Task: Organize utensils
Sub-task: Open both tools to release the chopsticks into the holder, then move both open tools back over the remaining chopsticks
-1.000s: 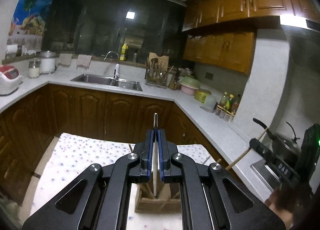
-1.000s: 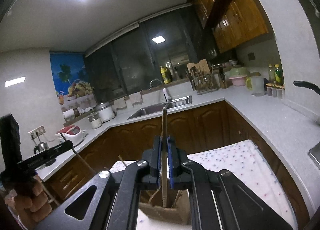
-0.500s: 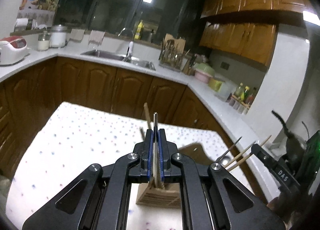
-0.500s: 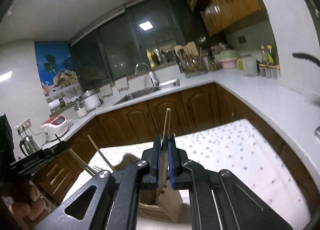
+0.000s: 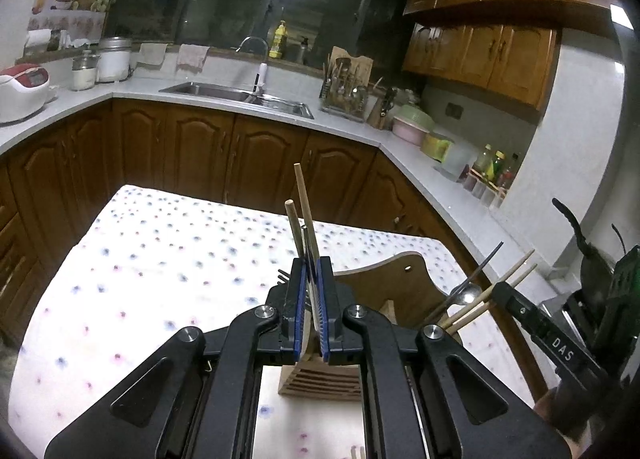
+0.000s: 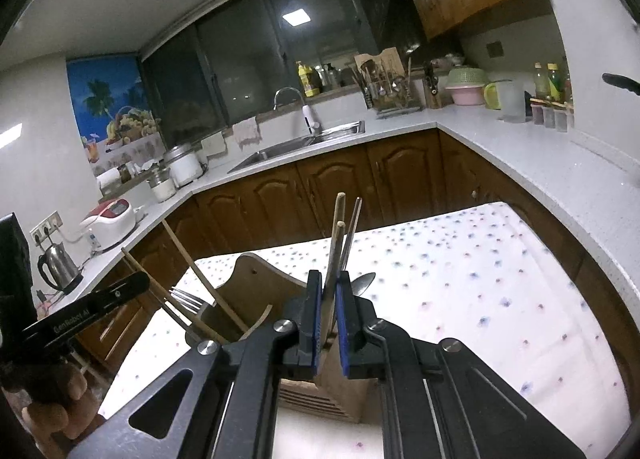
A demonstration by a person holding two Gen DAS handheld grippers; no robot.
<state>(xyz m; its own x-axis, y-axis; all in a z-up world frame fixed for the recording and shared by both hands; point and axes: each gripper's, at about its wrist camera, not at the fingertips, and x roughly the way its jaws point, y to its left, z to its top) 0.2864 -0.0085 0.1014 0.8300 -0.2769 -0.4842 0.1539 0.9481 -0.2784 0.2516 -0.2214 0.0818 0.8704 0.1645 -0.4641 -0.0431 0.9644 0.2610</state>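
Observation:
My left gripper (image 5: 311,263) is shut on a bundle: two wooden chopsticks (image 5: 303,203) and a thin metal handle. Directly below it stands the wooden utensil holder (image 5: 320,381), and the bundle's lower ends are hidden behind the jaws. My right gripper (image 6: 329,275) is shut on two chopsticks (image 6: 339,227) and a metal-handled spoon (image 6: 365,282), just above the same holder (image 6: 256,291). The right wrist view shows the left gripper's finger (image 6: 100,301) with its chopsticks and a fork (image 6: 186,295) slanting down into the holder's opening.
The holder stands on a table with a white dotted cloth (image 5: 160,267). Brown cabinets and a grey L-shaped counter (image 6: 520,155) with a sink (image 5: 240,93), a dish rack and jars ring the table. A person's hand (image 6: 52,407) holds the left gripper.
Both grippers have sunk toward the wooden holder with their bundles still gripped, and both views have tilted down onto the table. The holder now shows larger under the jaws.

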